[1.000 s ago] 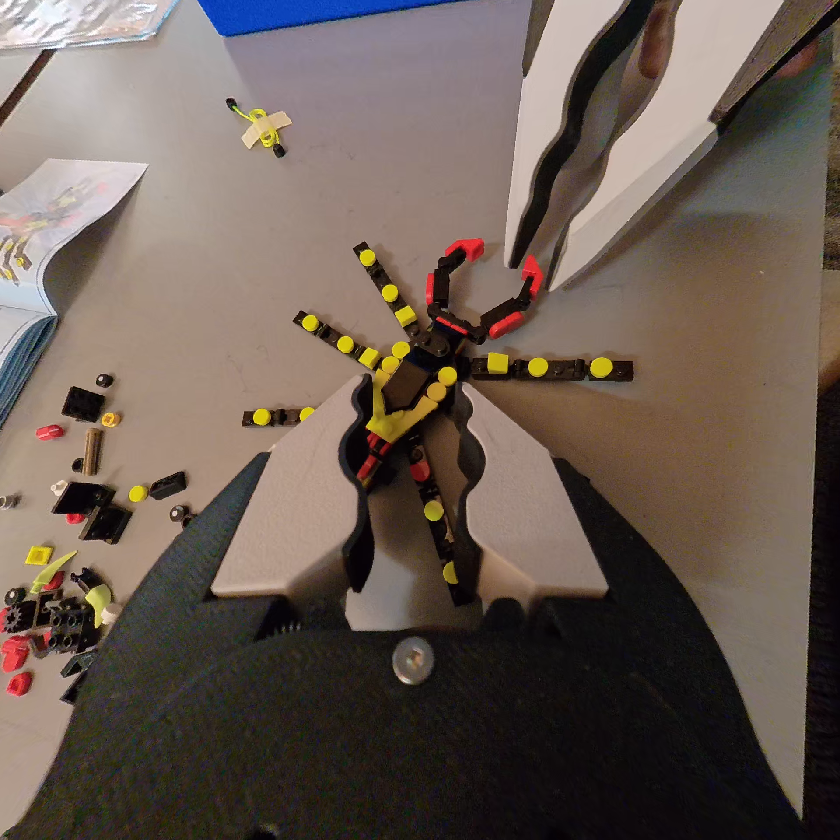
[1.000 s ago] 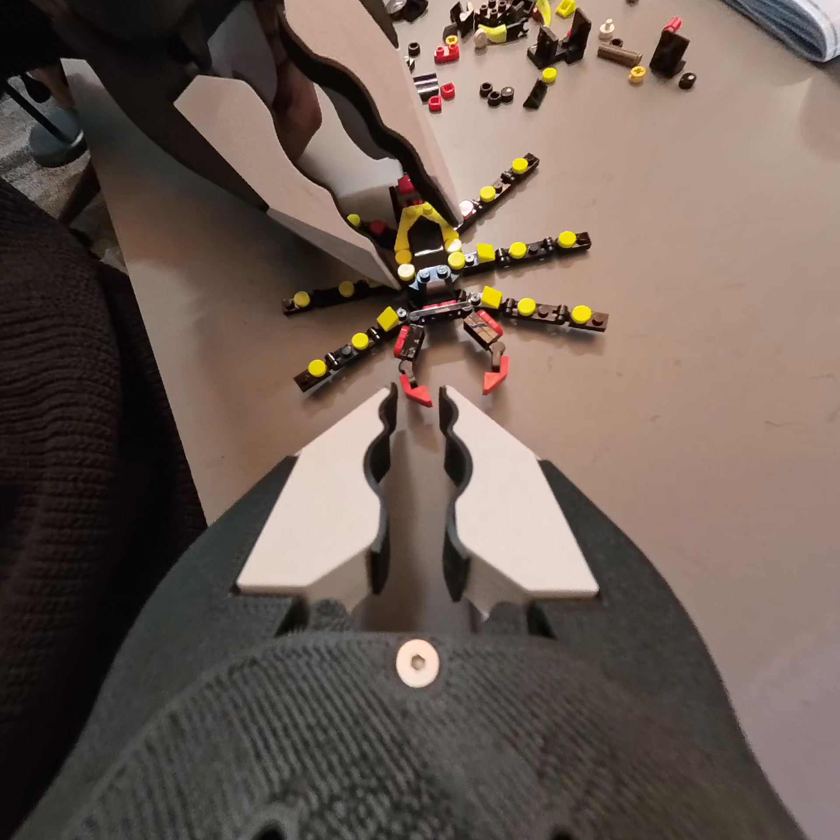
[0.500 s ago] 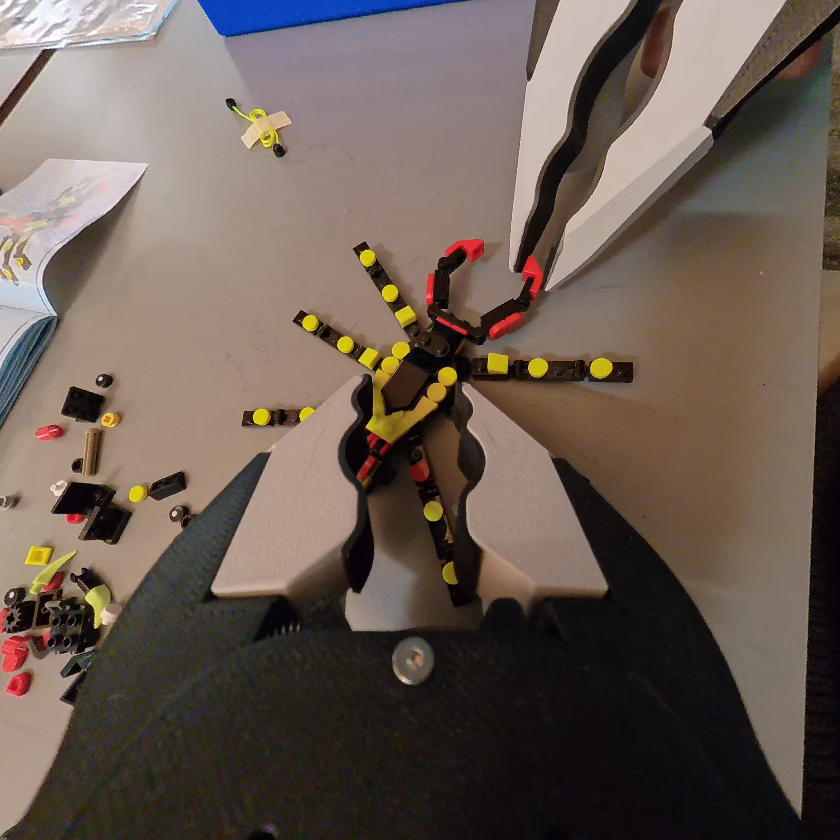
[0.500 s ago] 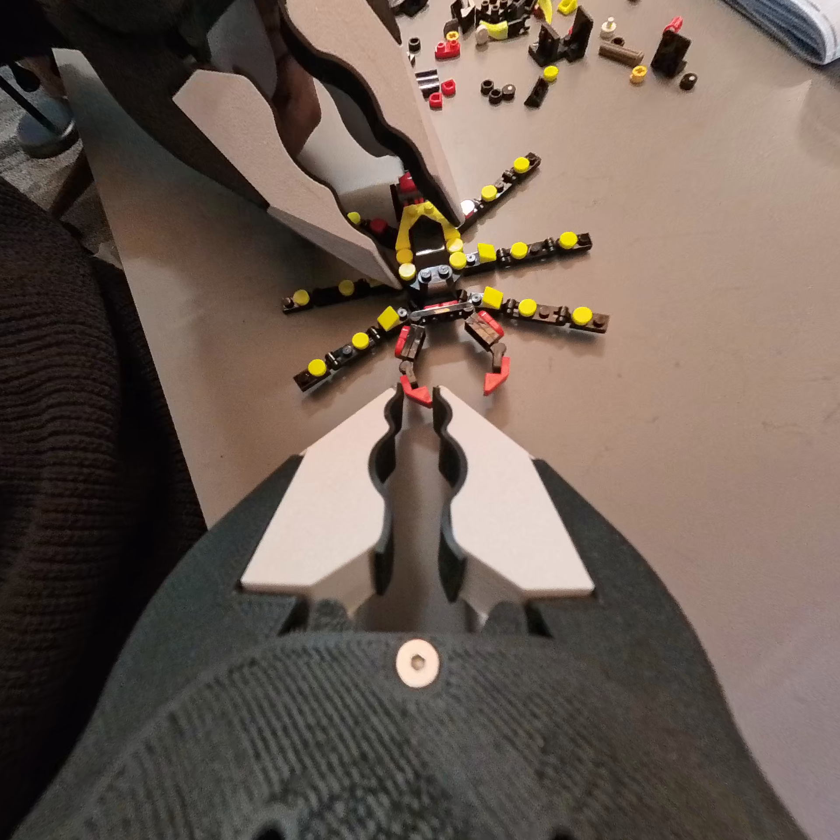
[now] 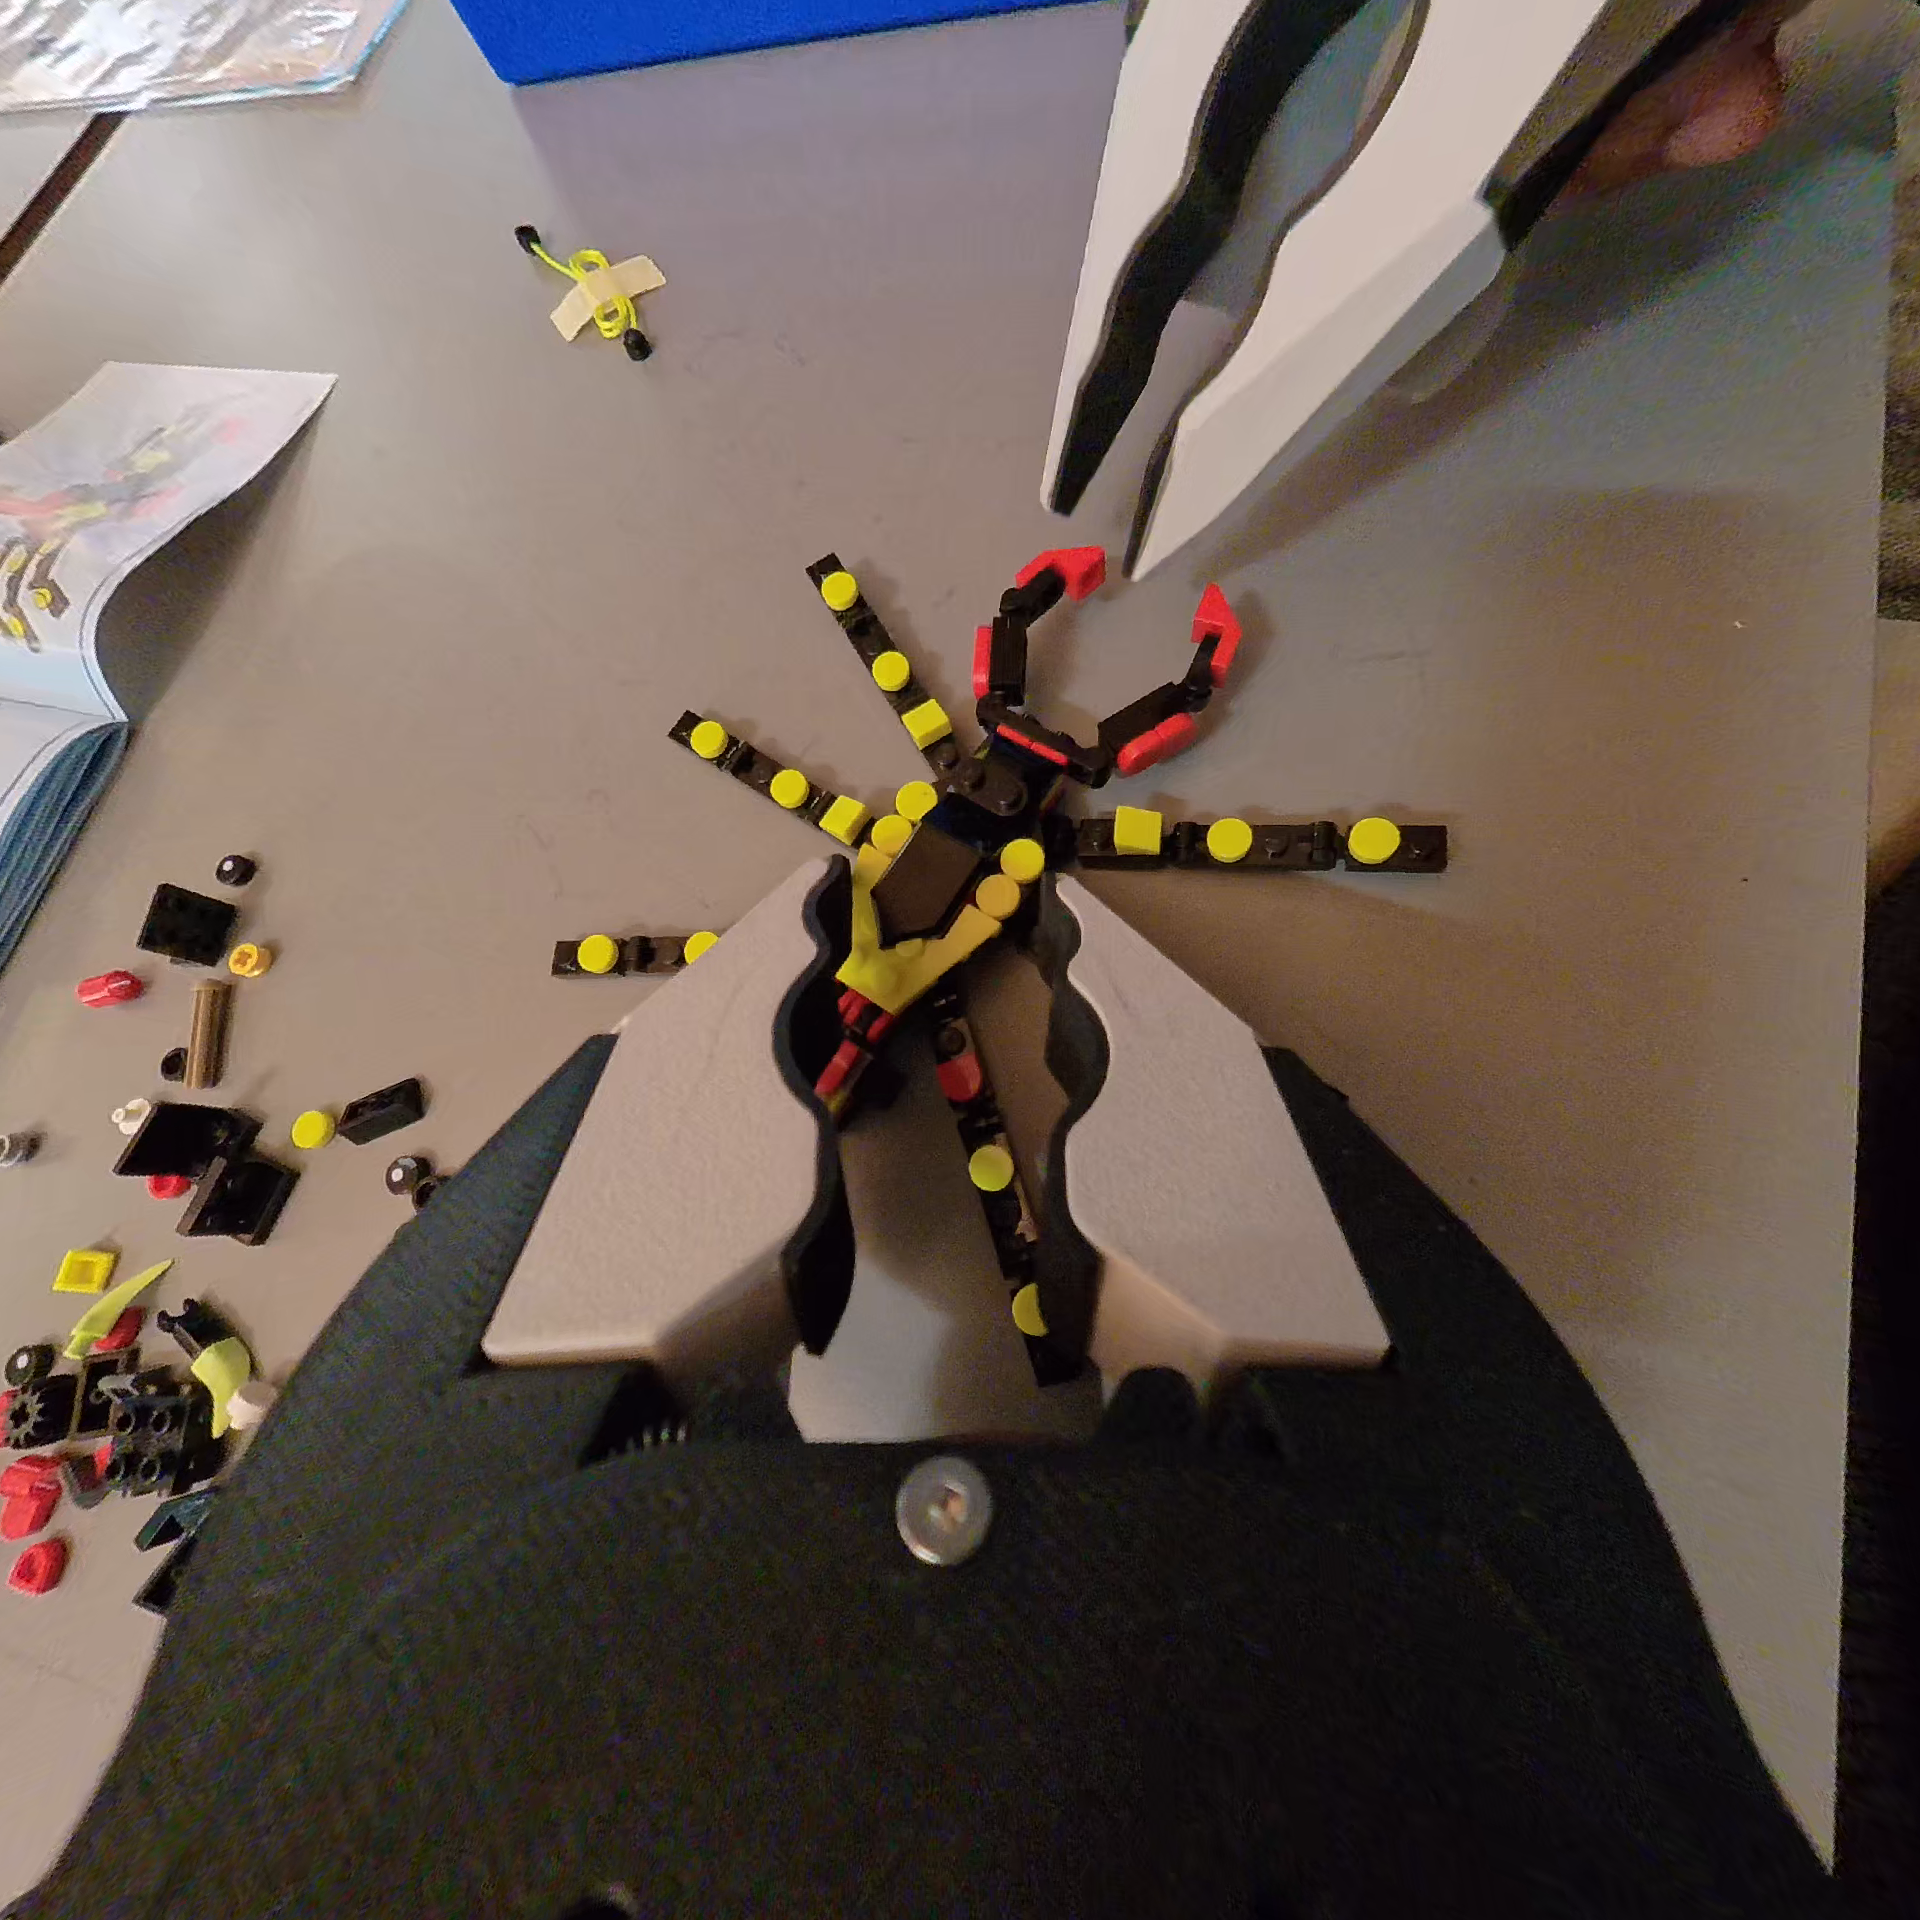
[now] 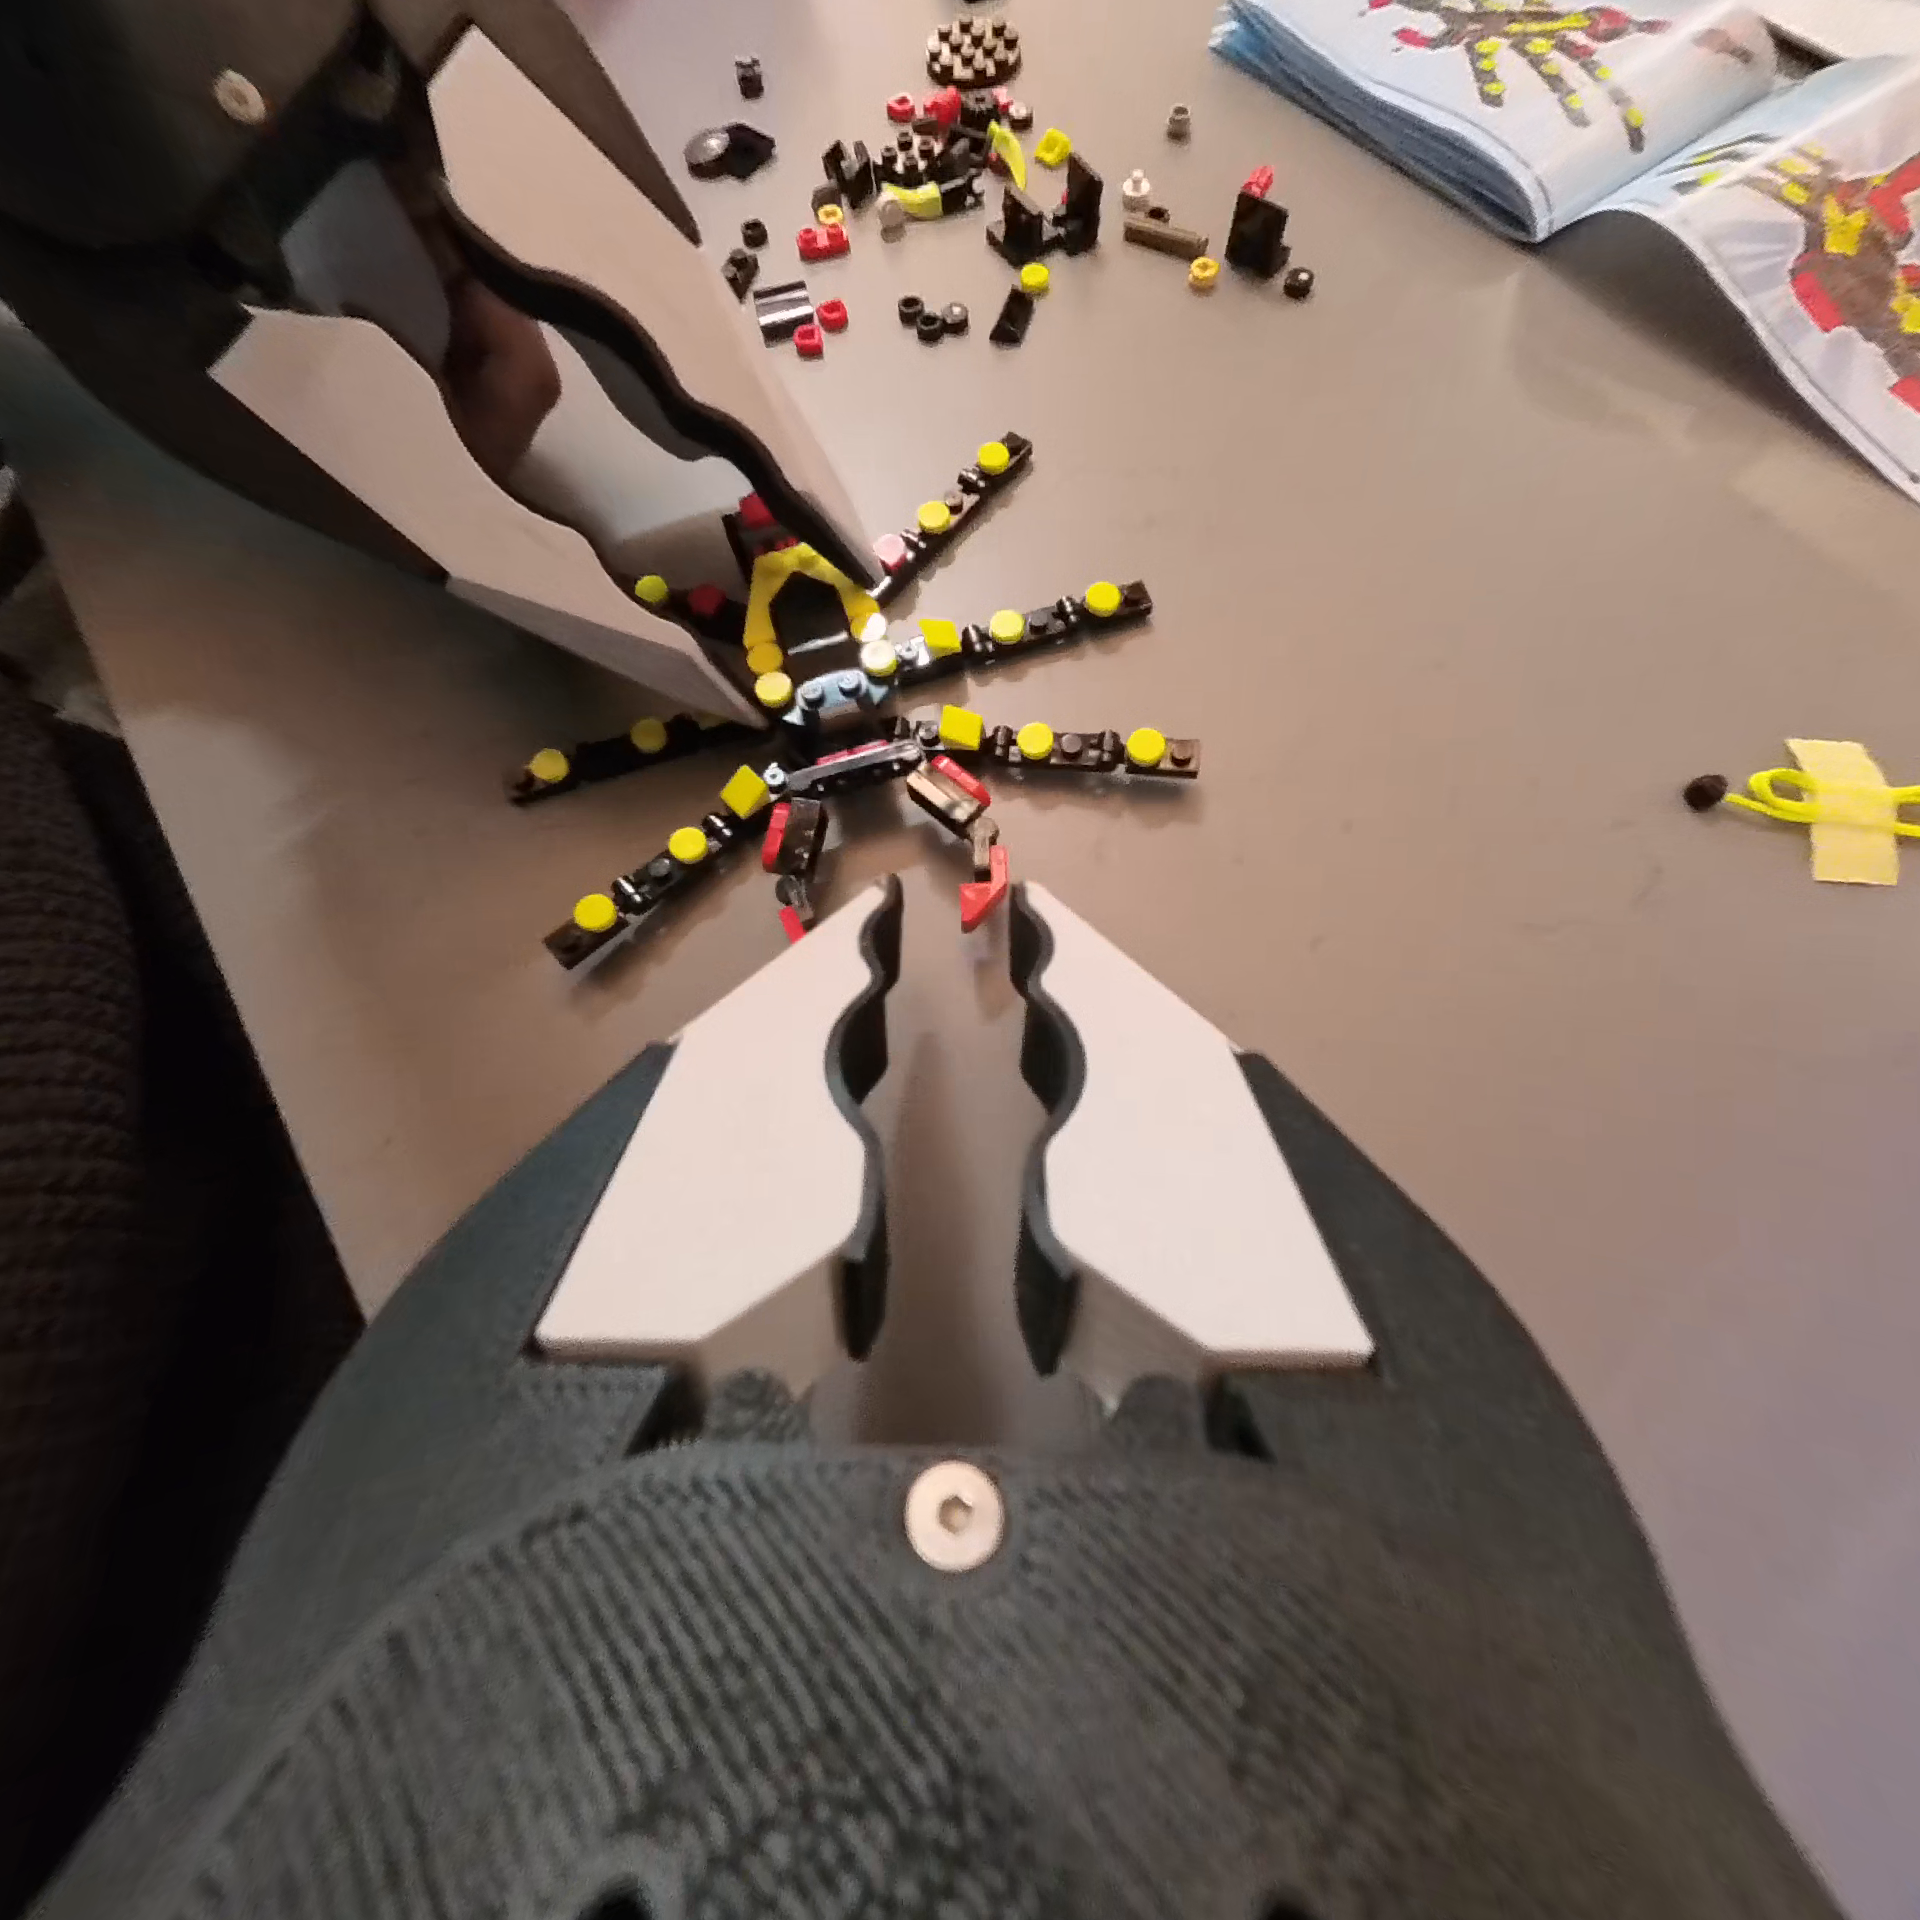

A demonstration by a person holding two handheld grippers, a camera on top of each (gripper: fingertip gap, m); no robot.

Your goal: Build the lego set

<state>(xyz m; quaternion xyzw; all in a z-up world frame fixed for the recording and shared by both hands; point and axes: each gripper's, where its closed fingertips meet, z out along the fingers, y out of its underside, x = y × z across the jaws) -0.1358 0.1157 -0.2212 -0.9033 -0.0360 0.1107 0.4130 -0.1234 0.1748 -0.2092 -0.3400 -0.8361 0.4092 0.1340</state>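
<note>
A black brick spider model (image 5: 997,800) with yellow studs on its legs and two red-tipped claws lies on the grey table (image 5: 1455,1143). My left gripper (image 5: 935,888) is shut on the model's yellow and black body and pins it to the table. It shows the same way in the right wrist view (image 6: 816,644). My right gripper (image 6: 956,899) is open. Its fingertips stand either side of one red claw tip (image 6: 982,894) with a gap left. In the left wrist view it (image 5: 1101,530) hangs just above that claw (image 5: 1065,571).
Loose black, red and yellow bricks (image 5: 156,1195) lie scattered left of the model. An open instruction booklet (image 5: 125,520) lies beyond them. A taped yellow-green cord (image 5: 597,296) lies farther off. A blue box (image 5: 779,26) stands at the back. The table's edge (image 5: 1860,935) runs along the right. Left tips to right tips: about 7 cm.
My right gripper narrowed at one red claw tip, then opened and moved across to the other claw. My left gripper and the model stayed still.
</note>
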